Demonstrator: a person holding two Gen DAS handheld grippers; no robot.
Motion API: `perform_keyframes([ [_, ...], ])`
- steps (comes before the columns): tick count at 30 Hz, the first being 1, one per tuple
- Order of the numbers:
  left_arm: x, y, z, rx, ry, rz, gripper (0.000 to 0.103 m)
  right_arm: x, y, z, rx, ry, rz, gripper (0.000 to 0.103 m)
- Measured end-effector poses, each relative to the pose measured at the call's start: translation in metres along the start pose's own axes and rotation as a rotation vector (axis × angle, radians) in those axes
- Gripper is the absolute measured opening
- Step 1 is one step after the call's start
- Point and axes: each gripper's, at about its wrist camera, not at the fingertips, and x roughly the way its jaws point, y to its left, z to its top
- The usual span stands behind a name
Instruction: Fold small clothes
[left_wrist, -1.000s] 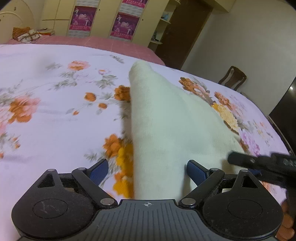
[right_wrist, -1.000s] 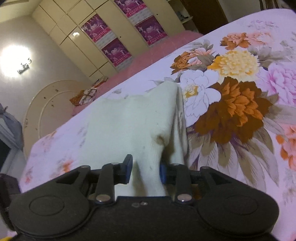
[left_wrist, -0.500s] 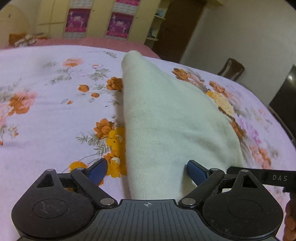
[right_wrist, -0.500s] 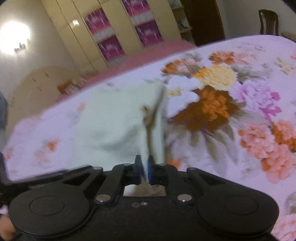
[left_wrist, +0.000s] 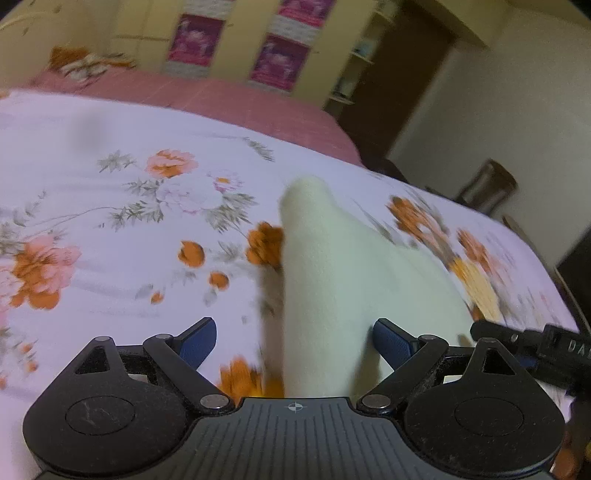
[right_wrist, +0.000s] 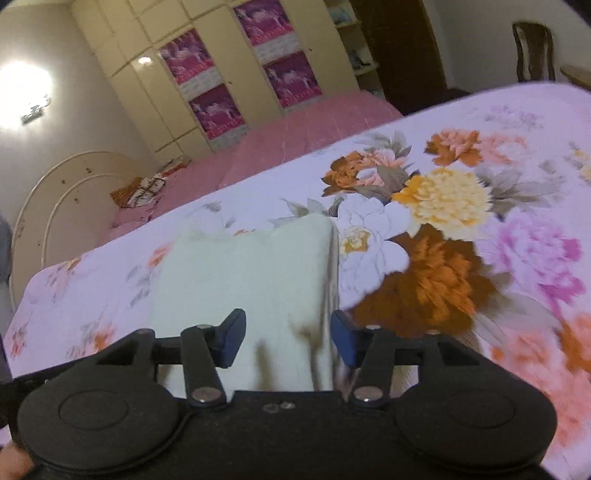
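Observation:
A cream-white small garment (left_wrist: 332, 280) lies folded on the floral bedsheet (left_wrist: 110, 229). In the left wrist view my left gripper (left_wrist: 293, 338) is open, its blue-padded jaws wide apart on either side of the garment's near end. In the right wrist view the garment (right_wrist: 251, 273) runs away from my right gripper (right_wrist: 288, 338), which is open with the cloth's near edge between the jaws. The right gripper's body shows at the right edge of the left wrist view (left_wrist: 532, 349).
The bed's pink cover (right_wrist: 295, 136) lies beyond the floral sheet. A yellow wardrobe with purple posters (right_wrist: 240, 74) stands behind. A wooden chair (left_wrist: 484, 188) and a dark doorway (right_wrist: 402, 51) are at the far right. A curved headboard (right_wrist: 66, 192) is at the left.
My right gripper was shut on the garment's edge half a second ago and has opened. The left gripper stayed open and its view has tilted up a little.

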Motion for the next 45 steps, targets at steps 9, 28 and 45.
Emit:
perform_keyframes([
  [9,0.048,0.004,0.022,-0.022,-0.007,0.028,0.097,0.040,0.019,0.002,-0.287,-0.107,-0.126,0.008],
  [28,0.070,-0.007,0.040,-0.006,-0.032,0.101,0.102,0.106,0.016,0.038,-0.283,-0.036,-0.142,0.019],
  [45,0.027,-0.012,0.000,0.054,-0.004,0.105,0.102,0.049,0.032,-0.008,-0.314,-0.037,-0.103,0.023],
])
